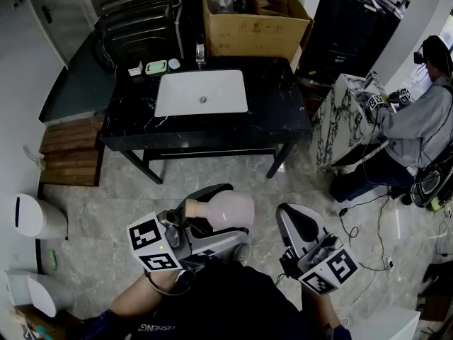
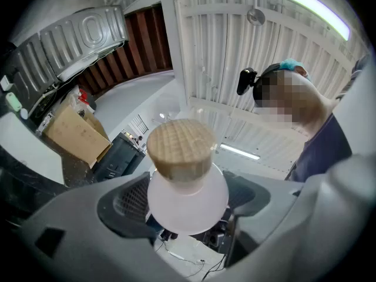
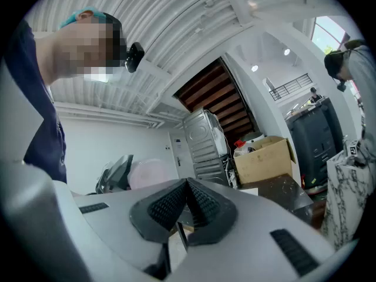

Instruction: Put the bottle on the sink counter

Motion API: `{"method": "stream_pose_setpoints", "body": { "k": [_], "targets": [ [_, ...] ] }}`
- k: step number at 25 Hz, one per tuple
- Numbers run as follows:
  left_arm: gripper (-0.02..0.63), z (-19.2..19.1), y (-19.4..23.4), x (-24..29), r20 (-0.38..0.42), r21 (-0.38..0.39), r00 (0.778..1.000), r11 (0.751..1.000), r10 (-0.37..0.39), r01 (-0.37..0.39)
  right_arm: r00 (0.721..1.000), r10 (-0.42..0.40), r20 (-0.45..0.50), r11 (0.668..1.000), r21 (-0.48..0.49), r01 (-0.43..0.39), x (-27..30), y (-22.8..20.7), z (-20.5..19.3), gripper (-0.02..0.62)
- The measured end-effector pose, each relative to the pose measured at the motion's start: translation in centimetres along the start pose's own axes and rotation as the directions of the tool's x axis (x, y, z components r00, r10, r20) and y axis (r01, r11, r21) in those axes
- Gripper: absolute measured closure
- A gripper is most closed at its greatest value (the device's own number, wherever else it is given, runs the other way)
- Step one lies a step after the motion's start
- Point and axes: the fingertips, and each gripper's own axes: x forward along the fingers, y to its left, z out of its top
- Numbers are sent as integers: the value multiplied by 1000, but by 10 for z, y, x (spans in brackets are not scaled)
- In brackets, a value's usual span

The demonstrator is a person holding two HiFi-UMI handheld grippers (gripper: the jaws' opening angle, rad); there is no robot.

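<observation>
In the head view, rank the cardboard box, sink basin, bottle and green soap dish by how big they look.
1. cardboard box
2. sink basin
3. bottle, enlarged by nearness to the camera
4. green soap dish

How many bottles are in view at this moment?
1. The pale pink bottle, with a cork stopper, is gripped between the jaws of the left gripper, well short of the sink counter. The cardboard box beyond the counter may hide others.

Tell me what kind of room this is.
Likely a washroom mock-up in a work or storage space: a black sink counter with a white basin and faucet, plus a cardboard box and a second person.
</observation>
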Motion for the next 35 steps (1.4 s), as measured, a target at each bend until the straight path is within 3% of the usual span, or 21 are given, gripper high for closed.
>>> {"method": "stream_pose_setpoints", "body": {
  "k": [22, 35],
  "targets": [
    [219, -14, -4, 29, 0, 13, 1000, 1000, 19, -19, 1000, 24, 1, 999, 24, -24, -18, -23, 6, 568],
    [218, -34, -9, 51, -7, 40, 999, 998, 51, -51, 997, 61, -51, 998, -10, -61, -42, -45, -7, 568]
  ]
}}
